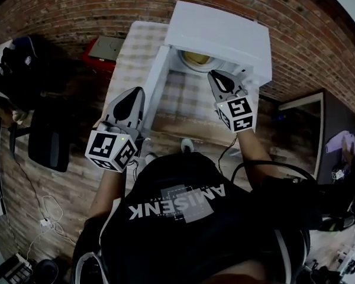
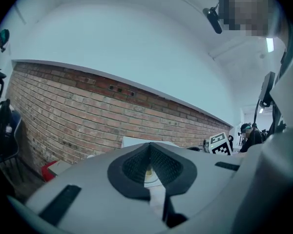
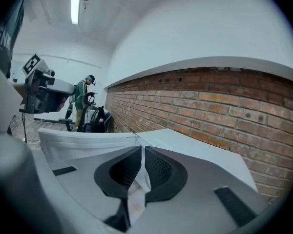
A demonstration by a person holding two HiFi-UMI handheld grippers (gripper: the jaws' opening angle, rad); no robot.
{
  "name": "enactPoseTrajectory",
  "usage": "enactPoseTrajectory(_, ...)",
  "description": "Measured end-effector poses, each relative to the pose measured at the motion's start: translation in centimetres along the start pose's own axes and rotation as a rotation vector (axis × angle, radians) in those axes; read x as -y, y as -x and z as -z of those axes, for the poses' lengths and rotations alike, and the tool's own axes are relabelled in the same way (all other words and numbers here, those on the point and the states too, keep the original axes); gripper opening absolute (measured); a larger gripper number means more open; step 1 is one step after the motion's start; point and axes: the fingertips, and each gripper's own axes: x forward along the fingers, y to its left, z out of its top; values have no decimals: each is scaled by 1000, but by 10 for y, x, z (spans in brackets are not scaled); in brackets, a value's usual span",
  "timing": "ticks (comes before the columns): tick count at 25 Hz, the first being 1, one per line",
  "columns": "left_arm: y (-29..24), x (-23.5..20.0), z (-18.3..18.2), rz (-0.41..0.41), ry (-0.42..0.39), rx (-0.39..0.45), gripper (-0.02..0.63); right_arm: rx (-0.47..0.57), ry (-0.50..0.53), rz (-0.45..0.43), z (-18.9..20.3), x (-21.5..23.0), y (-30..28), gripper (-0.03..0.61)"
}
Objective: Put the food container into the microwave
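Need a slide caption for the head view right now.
Left gripper and right gripper, both shut, face the open microwave; food container sits inside.

A red box (image 1: 93, 58) sits by the brick wall (image 1: 59, 10), black chair (image 1: 47, 141) nearby.

The roof of the microwave (image 1: 219, 34) is covering most of the food container (image 1: 195, 58), leaving only a yellowish arc showing in the opening. The right gripper (image 1: 216, 74) is blocking the opening's right side. The person's torso (image 1: 183, 218) is hiding the table (image 1: 136, 46) at its near edge. In the left gripper view, the left gripper (image 2: 149, 148) is masking the microwave's lower part with its own body, and the container is showing as a sliver too small to tell.
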Motion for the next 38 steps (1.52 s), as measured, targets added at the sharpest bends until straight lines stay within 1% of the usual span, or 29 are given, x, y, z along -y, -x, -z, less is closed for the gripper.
enactPoseTrajectory(4,-8,-2,-8,29,-4,5,11,42,-25,60,-26,17,36,54)
enactPoseTrajectory(8,-14,-2,-18,43,-14,21,11,78,-27,116,-48,29,71,54)
enactPoseTrajectory(13,-25,3,-29,73,-40,32,11,115,-36,209,-70,47,114,54)
enactPoseTrajectory(17,-31,6,-38,80,-46,38,11,146,-35,271,-84,59,139,54)
enactPoseTrajectory(22,-39,10,-49,102,-78,63,11,175,-67,349,-88,77,161,52)
enactPoseTrajectory(25,-43,11,-50,100,-93,54,11,190,-106,393,-87,90,174,52)
enactPoseTrajectory(28,-48,10,-50,90,-91,40,11,194,-121,428,-84,102,183,51)
enactPoseTrajectory(30,-50,8,-52,88,-72,45,11,189,-138,445,-79,111,186,49)
enactPoseTrajectory(33,-51,7,-56,91,-21,57,11,182,-156,465,-74,118,193,48)
enactPoseTrajectory(36,-53,8,-57,98,-25,45,11,197,-154,465,-82,117,198,44)
enactPoseTrajectory(38,-54,9,-56,106,-45,33,11,211,-154,456,-90,114,199,44)
